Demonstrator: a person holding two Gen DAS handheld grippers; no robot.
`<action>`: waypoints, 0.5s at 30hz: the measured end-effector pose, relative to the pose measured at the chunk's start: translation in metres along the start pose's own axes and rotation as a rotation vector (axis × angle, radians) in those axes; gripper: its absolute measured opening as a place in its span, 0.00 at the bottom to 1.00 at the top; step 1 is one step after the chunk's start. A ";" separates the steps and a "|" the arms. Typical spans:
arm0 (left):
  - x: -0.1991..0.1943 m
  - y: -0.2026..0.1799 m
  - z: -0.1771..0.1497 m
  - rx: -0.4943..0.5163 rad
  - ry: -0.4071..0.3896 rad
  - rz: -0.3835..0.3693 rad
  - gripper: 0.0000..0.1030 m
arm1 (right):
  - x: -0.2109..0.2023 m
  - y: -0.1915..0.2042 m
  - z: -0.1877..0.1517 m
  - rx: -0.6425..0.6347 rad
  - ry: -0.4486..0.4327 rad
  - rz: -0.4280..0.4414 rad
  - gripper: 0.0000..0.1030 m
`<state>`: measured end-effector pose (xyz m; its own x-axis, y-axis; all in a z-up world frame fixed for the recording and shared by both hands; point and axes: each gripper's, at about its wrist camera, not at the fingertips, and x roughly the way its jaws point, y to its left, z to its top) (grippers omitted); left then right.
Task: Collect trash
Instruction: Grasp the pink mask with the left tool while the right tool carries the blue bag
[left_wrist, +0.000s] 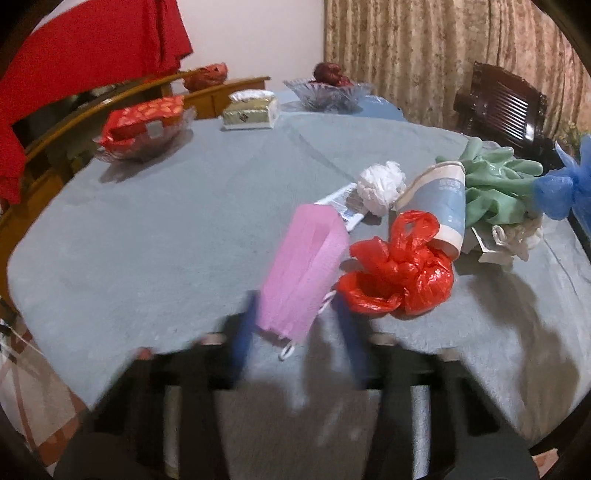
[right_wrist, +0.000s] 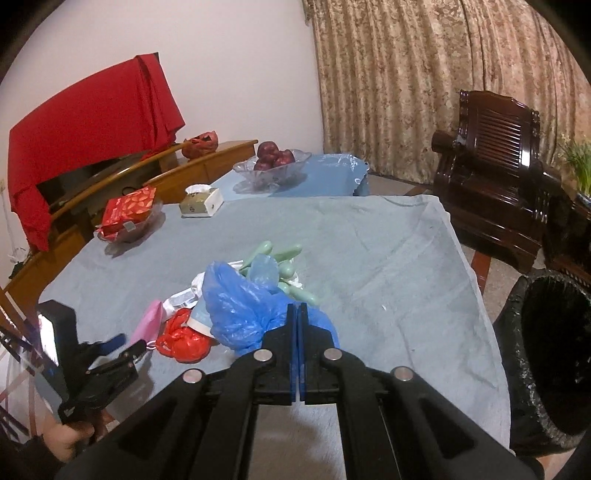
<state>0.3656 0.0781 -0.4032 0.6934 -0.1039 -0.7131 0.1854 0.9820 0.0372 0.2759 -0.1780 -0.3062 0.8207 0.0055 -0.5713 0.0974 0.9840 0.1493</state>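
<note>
Right gripper (right_wrist: 297, 314) clamps a blue plastic bag (right_wrist: 240, 310); left gripper (left_wrist: 295, 325) straddles a pink mask (left_wrist: 303, 269), fingers apart, near the table's (right_wrist: 369, 258) front edge.

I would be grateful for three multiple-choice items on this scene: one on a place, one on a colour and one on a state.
1. Where is the bin?
A. On the table
B. Beyond the table's right edge
C. Beyond the table's left edge

2. What colour is the mask between the fingers of the left gripper?
A. Pink
B. Green
C. White

3. How is the right gripper?
A. Open
B. Shut, empty
C. Shut on the blue bag

Answers:
1 B: in the right wrist view the bin sits past the table's right edge, lower than the top.
2 A: the mask is plainly pink in both views.
3 C: its fingers meet with the blue bag's plastic pinched at their tips.
</note>
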 end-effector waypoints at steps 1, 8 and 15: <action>0.000 0.000 0.001 0.002 -0.003 -0.001 0.11 | -0.001 0.000 0.000 0.000 0.001 0.000 0.01; -0.032 -0.004 0.005 0.002 -0.060 0.002 0.03 | -0.012 -0.001 0.004 0.001 -0.025 0.009 0.01; -0.095 -0.028 0.012 0.015 -0.132 -0.035 0.03 | -0.043 -0.004 0.017 -0.002 -0.086 0.018 0.01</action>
<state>0.3027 0.0587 -0.3282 0.7717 -0.1585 -0.6160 0.2202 0.9751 0.0250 0.2496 -0.1851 -0.2689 0.8677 0.0081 -0.4970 0.0811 0.9841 0.1577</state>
